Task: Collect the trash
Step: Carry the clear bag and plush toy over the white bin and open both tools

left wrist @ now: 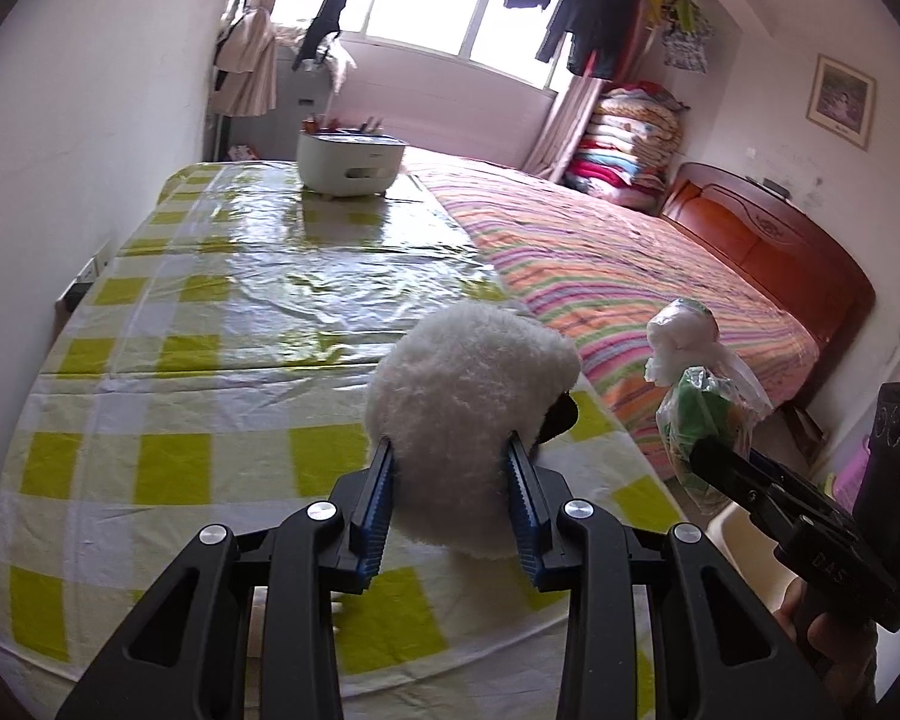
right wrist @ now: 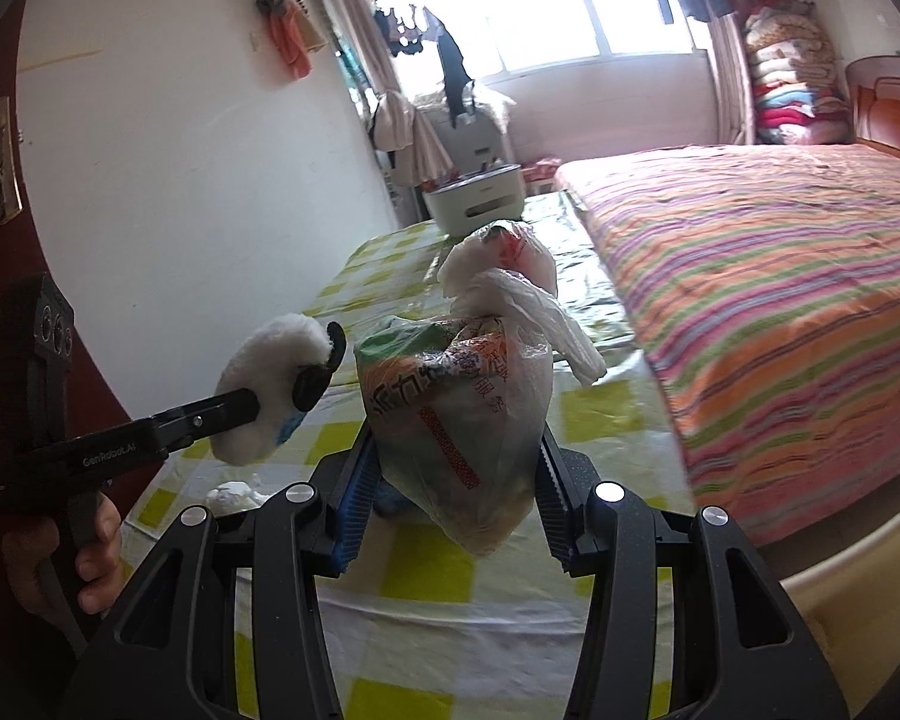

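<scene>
My left gripper is shut on a white fluffy pad with a black band and holds it above the checked table. In the right wrist view the same pad hangs at the left in the left gripper. My right gripper is shut on a knotted clear plastic bag stuffed with wrappers and printed packaging, lifted off the table. In the left wrist view the bag shows at the right, in the right gripper. A crumpled white tissue lies on the cloth below the pad.
The table has a glossy yellow-and-white checked cloth. A white box stands at its far end. A bed with a striped cover runs along the table's right side. A hand grips the left tool's handle.
</scene>
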{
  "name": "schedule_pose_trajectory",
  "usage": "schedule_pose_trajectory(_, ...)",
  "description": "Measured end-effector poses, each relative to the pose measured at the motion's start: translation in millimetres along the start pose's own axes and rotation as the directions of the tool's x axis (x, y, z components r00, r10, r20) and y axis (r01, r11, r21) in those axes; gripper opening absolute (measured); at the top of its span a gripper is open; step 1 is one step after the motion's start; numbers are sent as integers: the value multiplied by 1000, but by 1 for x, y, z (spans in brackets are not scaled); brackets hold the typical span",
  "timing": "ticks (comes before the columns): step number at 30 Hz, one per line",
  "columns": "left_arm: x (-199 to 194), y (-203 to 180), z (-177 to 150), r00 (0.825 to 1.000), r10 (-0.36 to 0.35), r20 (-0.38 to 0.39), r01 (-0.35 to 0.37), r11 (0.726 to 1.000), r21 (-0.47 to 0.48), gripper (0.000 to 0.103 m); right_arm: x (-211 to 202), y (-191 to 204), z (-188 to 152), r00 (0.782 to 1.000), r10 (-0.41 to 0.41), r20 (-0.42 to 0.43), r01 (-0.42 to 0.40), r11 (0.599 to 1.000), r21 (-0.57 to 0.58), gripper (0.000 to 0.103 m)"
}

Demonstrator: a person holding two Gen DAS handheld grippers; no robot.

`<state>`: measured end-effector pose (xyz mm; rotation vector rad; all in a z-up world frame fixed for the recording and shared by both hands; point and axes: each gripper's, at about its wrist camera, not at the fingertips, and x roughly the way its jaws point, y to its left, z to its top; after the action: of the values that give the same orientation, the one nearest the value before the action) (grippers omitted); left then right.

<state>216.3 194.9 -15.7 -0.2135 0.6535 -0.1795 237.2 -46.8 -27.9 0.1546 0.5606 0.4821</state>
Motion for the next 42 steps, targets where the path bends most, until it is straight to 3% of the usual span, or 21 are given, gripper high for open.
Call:
schedule_pose_trajectory(22, 27, -116, -21, 988, -128, -87, 143, 973, 183, 34, -82, -88, -24, 982, -169, 85, 156, 977, 145, 46)
schedule_pose_trajectory(29, 29, -158, -35, 977, -181, -116, 205, 947, 249, 34, -112, -118, -40, 957, -268, 111, 241, 948, 209, 46)
schedule_pose_trajectory(34, 31, -186, -45, 968, -207, -141, 240, 927, 288, 34, -123, -136, -55, 927, -364, 90, 335, 912, 235, 46)
schedule_pose_trajectory(42, 39, -216, -59, 950, -254, -184, 300, 905, 300, 34, -132, -141, -67, 897, -436, 66, 404, 872, 275, 47)
